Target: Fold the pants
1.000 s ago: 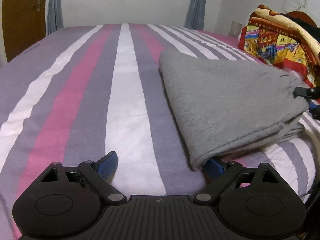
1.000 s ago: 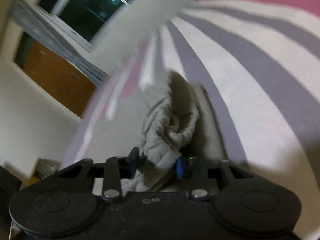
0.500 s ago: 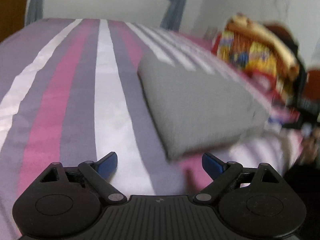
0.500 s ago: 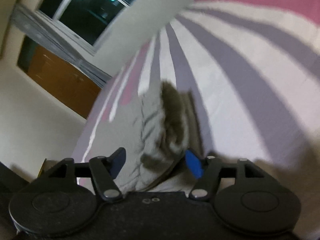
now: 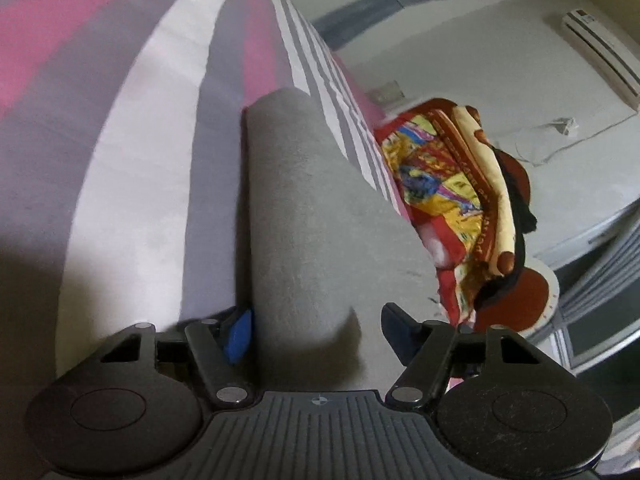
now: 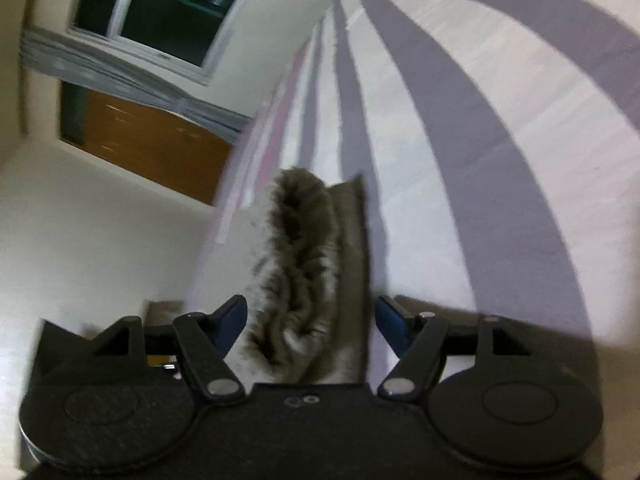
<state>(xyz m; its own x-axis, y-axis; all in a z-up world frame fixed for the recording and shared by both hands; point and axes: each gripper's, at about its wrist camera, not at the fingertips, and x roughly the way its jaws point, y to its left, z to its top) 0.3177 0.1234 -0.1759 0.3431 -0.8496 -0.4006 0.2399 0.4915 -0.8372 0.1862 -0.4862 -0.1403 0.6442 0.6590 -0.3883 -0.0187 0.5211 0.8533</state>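
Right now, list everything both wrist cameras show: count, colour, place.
folded grey fleece pants: one, grey, on the bed between both grippers' open fingers
striped bed sheet: one, pink, white and purple-grey, under the pants
bright patterned blanket: one, red and yellow, heaped at the bed's far edge
window: one, dark, white-framed
wooden door: one, orange-brown, below the window
air conditioner: one, white, on the wall
left gripper: one, black, blue pads
right gripper: one, black, blue pads

Matte black plastic on left gripper [image 5: 316,330] and right gripper [image 6: 310,322] alike: ribbed centre plate, two round hubs, angled link arms with silver rivets, blue pads [image 5: 239,336] on the jaws.
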